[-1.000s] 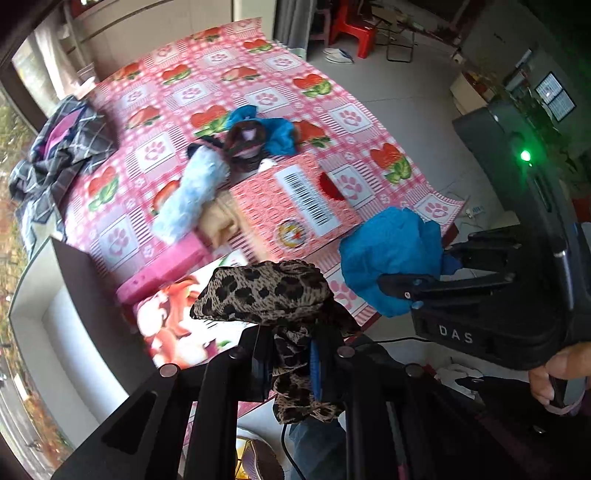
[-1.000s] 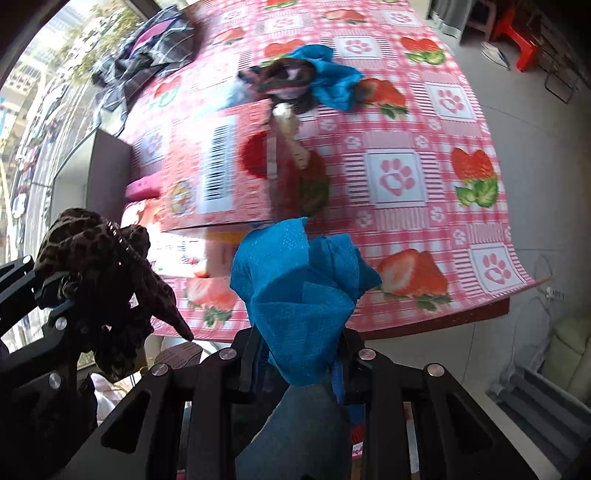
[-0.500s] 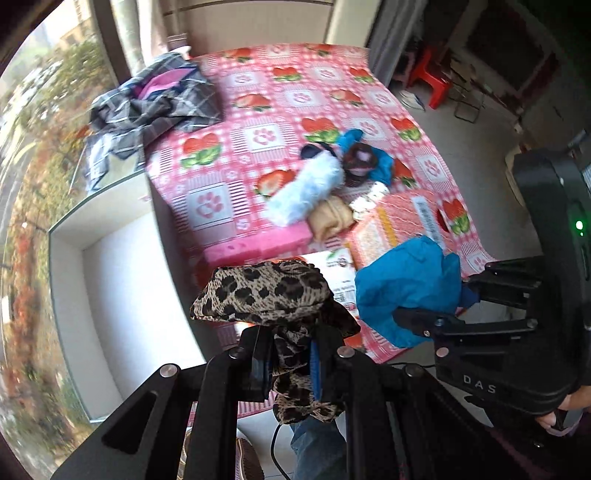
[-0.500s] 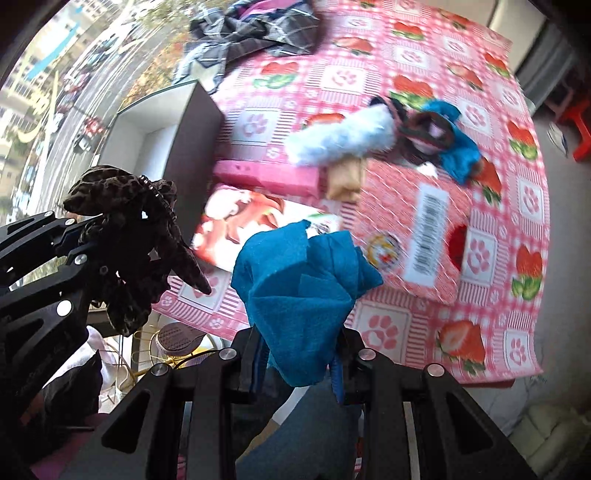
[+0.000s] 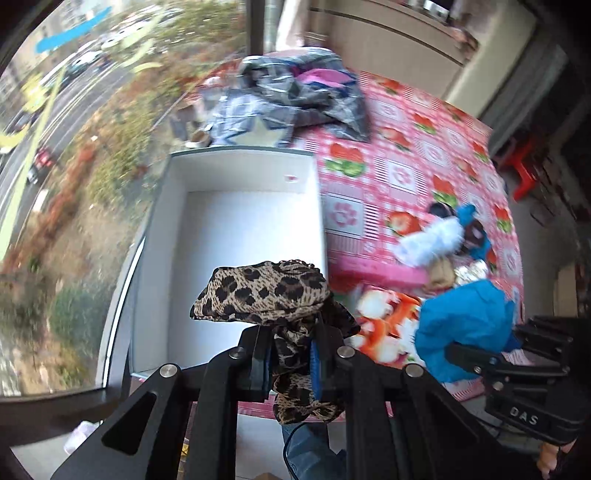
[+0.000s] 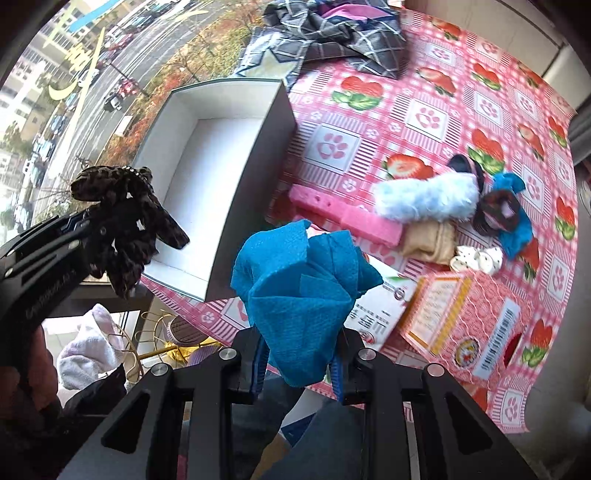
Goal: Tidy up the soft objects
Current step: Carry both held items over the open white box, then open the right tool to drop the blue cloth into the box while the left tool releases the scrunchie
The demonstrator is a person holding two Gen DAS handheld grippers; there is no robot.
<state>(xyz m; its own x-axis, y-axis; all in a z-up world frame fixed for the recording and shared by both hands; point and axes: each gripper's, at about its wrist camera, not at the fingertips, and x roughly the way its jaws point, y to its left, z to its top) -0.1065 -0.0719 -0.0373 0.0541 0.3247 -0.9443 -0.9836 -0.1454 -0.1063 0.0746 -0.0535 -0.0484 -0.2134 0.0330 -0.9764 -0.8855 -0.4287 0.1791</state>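
Left gripper: jaws clenched on a leopard-print cloth, bunched above the fingers, lower centre of the left wrist view. It hangs over the near end of an open white-lined box; judged the drop target.

Right gripper: jaws clamped on a folded blue cloth, lower centre of the right wrist view, beside the box's dark outer wall, not over the opening.

Remaining soft items lie right of centre on the strawberry-print tablecloth: fluffy pale-blue roll, beige sock, touching each other. Plaid garment at top, apart.
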